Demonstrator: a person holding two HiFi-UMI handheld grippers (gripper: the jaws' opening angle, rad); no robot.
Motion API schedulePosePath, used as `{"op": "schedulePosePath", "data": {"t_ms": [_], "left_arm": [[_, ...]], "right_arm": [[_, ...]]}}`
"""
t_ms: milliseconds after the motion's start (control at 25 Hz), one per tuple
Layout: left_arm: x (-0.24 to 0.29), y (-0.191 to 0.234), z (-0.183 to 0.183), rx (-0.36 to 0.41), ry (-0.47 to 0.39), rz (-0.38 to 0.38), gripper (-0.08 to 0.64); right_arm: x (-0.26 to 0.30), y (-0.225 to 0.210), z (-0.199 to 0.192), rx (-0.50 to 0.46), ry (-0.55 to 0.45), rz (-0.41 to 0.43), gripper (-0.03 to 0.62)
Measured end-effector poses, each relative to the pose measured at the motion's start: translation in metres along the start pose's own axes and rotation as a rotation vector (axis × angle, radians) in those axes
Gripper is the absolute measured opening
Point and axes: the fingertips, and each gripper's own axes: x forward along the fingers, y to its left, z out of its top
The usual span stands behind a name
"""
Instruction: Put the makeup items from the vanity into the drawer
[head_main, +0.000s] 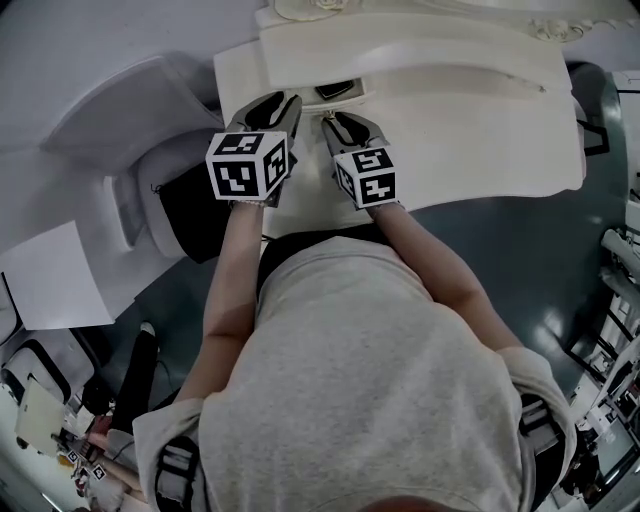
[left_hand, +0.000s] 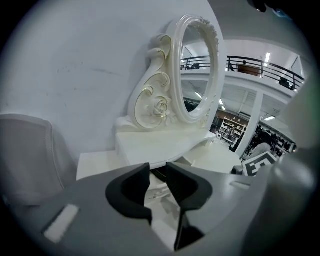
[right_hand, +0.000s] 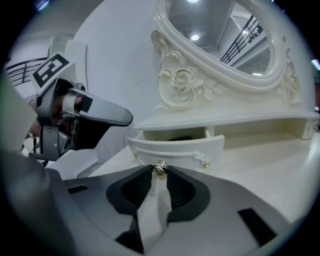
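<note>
Pinched the small metal drawer knob in the jaw tips of the right hand-held gripper. Had the drawer standing open under the raised shelf of the vanity table, with something dark inside, too dim to name. Poised the left hand-held gripper just beside that drawer, narrowly parted and empty.

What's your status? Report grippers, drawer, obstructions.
Left gripper open, empty. Right gripper clamped on drawer knob. Drawer pulled open. Nothing blocking it.
</note>
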Motion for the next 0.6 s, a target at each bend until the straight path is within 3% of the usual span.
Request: {"op": "schedulePosePath", "data": {"t_ms": [240,360,600], "left_arm": [[-0.013,0.011,0.000,-0.002,-0.071,0.041,0.033],[-0.018,0.009,-0.004,0.009,-0.103,0.017,0.011],[-0.019,0.012,-0.023,-0.023,-0.055,0.002,0.011]], "right_arm": [[0.004,-0.001,0.003,-0.009,-0.001,-0.011,0.101],[0.007,-0.004,0.005,-0.011,-0.004,-0.023,0.101],[0.014,-0.007,0.010,-0.007,-0.003,-0.031,0.101]]}}
